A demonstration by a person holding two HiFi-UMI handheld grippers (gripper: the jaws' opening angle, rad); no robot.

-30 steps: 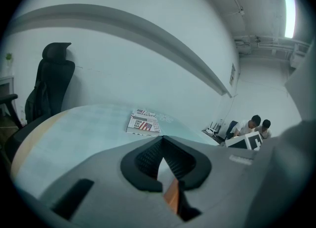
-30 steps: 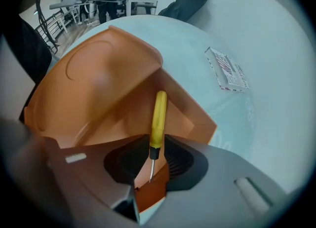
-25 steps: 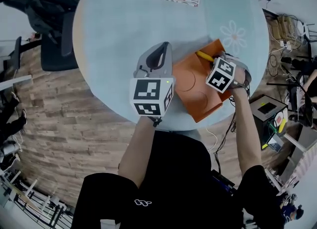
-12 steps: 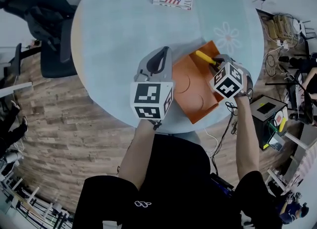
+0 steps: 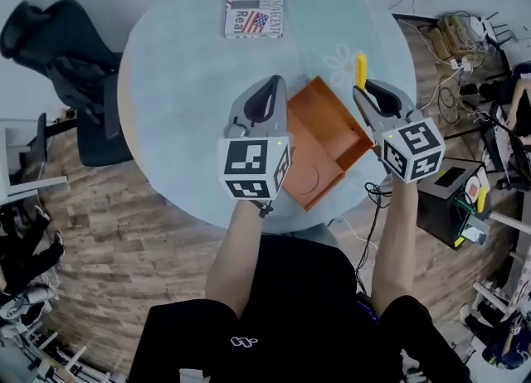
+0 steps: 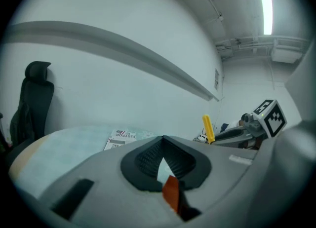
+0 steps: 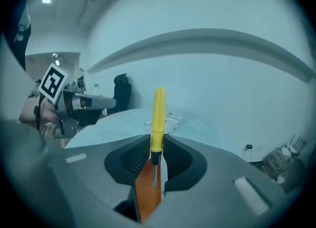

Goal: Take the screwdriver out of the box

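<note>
My right gripper (image 5: pixel 362 89) (image 7: pixel 157 145) is shut on the yellow-handled screwdriver (image 5: pixel 360 69) (image 7: pixel 158 116). It holds the tool upright in the air, above the right side of the orange box (image 5: pixel 325 128), with the metal tip pointing down. The open orange box lies on the round pale-blue table (image 5: pixel 182 83) and shows below the jaws (image 7: pixel 147 192). My left gripper (image 5: pixel 271 84) (image 6: pixel 164 140) hovers over the box's left edge, shut and holding nothing. From the left gripper view the screwdriver (image 6: pixel 208 129) stands at the right.
A magazine (image 5: pixel 255 4) lies at the table's far side. A black office chair (image 5: pixel 75 50) stands to the left. Cables and cartons (image 5: pixel 465 37) and a black case (image 5: pixel 448 195) crowd the floor on the right.
My right gripper has risen out of the box with the screwdriver and rolled, so the tool now stands upright. The left gripper lifted slightly.
</note>
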